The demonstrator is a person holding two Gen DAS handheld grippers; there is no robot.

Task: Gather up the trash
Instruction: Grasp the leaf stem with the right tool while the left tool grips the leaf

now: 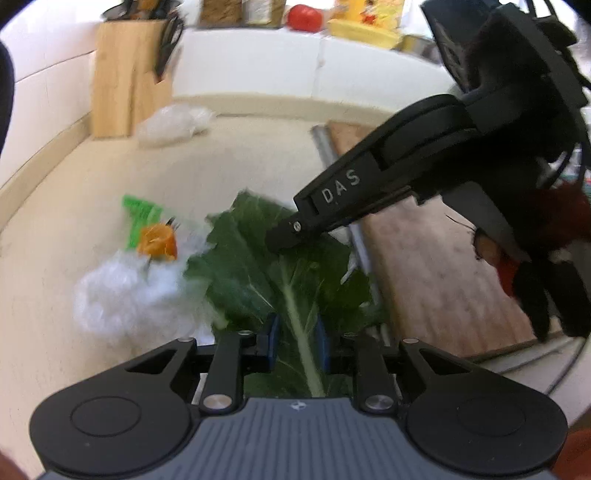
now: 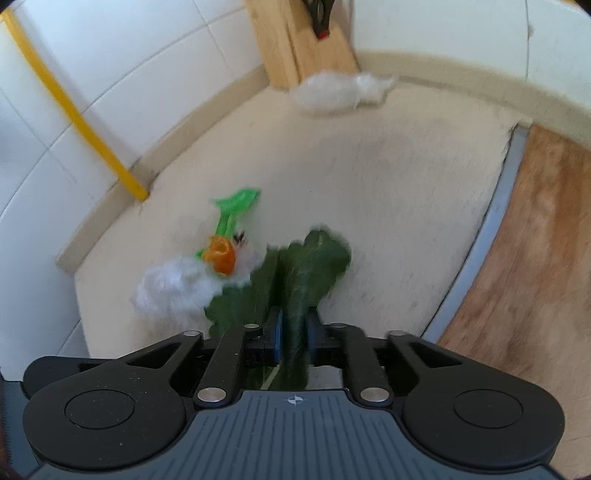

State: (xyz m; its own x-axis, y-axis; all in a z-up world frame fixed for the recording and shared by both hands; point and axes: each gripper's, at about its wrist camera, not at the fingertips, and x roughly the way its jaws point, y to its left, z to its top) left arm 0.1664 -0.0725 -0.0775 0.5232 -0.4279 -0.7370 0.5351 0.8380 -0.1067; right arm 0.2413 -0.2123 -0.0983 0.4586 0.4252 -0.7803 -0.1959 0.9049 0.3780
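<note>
A big dark green leaf (image 1: 258, 266) (image 2: 314, 266) lies on the beige counter (image 1: 240, 155). My left gripper (image 1: 297, 343) is open, its blue pads apart on either side of the leaf's pale midrib. My right gripper (image 1: 280, 238) reaches in from the upper right with its tip at the leaf's far edge. In its own view the right gripper (image 2: 293, 332) is shut on the leaf. Left of the leaf sit a crumpled clear plastic wad (image 1: 122, 295) (image 2: 173, 288), an orange scrap (image 1: 157, 242) (image 2: 221, 254) and a green plastic piece (image 1: 140, 214) (image 2: 236, 206).
A second plastic wad (image 1: 170, 123) (image 2: 340, 92) lies by the wooden knife block (image 1: 125, 74) (image 2: 295, 40) at the back wall. A wooden cutting board (image 1: 443, 266) (image 2: 535, 258) fills the right side. On the ledge behind are a tomato (image 1: 304, 16) and packages.
</note>
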